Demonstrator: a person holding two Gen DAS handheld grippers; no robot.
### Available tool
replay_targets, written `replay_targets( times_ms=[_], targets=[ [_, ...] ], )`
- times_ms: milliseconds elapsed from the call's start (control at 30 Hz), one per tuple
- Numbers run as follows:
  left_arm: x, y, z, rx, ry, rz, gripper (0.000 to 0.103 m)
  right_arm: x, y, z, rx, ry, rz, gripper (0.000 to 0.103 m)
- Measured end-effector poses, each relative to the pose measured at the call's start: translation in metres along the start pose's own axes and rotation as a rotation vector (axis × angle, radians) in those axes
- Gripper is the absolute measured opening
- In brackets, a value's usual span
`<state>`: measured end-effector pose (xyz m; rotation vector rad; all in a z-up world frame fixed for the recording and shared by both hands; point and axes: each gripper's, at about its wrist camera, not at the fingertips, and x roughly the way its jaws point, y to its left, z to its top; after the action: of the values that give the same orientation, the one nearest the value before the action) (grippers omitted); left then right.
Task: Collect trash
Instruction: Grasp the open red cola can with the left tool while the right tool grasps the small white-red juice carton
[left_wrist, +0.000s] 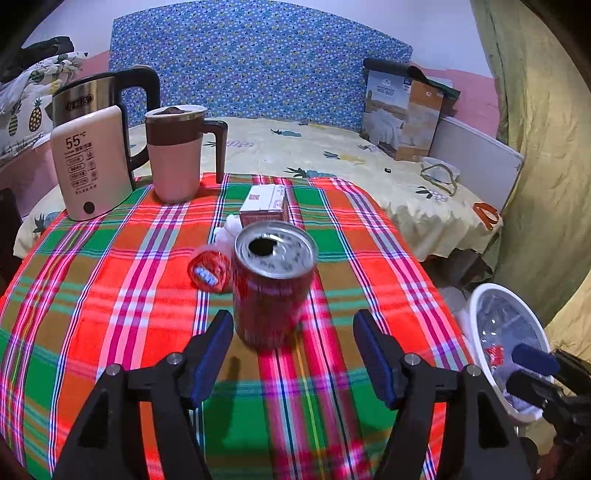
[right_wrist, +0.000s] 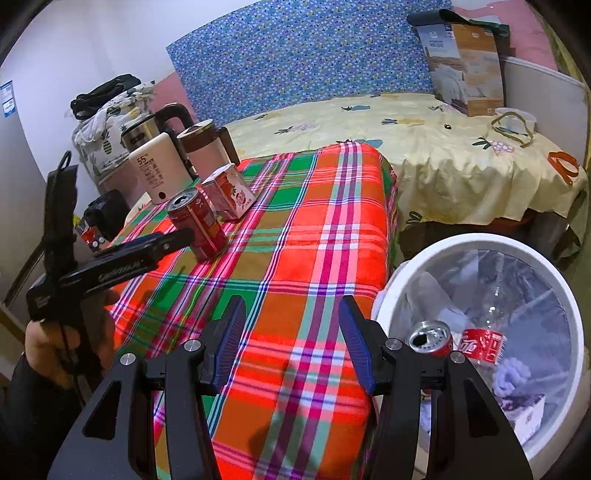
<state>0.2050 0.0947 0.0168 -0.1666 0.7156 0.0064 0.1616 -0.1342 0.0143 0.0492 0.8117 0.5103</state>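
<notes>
An opened red soda can (left_wrist: 272, 284) stands upright on the plaid tablecloth (left_wrist: 110, 280), just ahead of my open left gripper (left_wrist: 293, 325), between the lines of its two fingers. A crumpled red wrapper (left_wrist: 207, 271), white tissue (left_wrist: 228, 230) and a red-and-white carton (left_wrist: 265, 205) lie behind it. The can (right_wrist: 197, 223) and carton (right_wrist: 229, 192) also show in the right wrist view, with the left gripper (right_wrist: 177, 236) reaching them. My right gripper (right_wrist: 291, 325) is open and empty over the table's near right edge, beside the white trash bin (right_wrist: 476, 254).
The bin (left_wrist: 476, 321) stands off the table's right side and holds a can (right_wrist: 430, 338), a clear bottle (right_wrist: 484, 343) and paper. A white kettle (left_wrist: 90, 162) and pink mug (left_wrist: 177, 155) stand at the table's back left. A bed (left_wrist: 369, 162) lies behind.
</notes>
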Motion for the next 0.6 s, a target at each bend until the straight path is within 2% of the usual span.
replay_targets(
  times_ms=[133,233,300,600],
  targets=[
    [0.012,0.002,0.006,-0.002,-0.003,0.009,0.069,0.004,-0.001,0.002,0.003,0.008,-0.008,0.054],
    [0.017,0.007,0.010,-0.024,-0.013,-0.016,0.068,0.007,0.000,0.005,-0.002,0.011,-0.016,0.054],
    [0.017,0.008,0.012,-0.020,-0.024,-0.017,0.055,0.009,0.000,0.007,-0.003,0.013,-0.020,0.054],
    [-0.007,0.027,0.003,-0.045,-0.059,-0.024,0.054,0.019,0.018,0.020,-0.017,0.016,-0.021,0.054]
  ],
)
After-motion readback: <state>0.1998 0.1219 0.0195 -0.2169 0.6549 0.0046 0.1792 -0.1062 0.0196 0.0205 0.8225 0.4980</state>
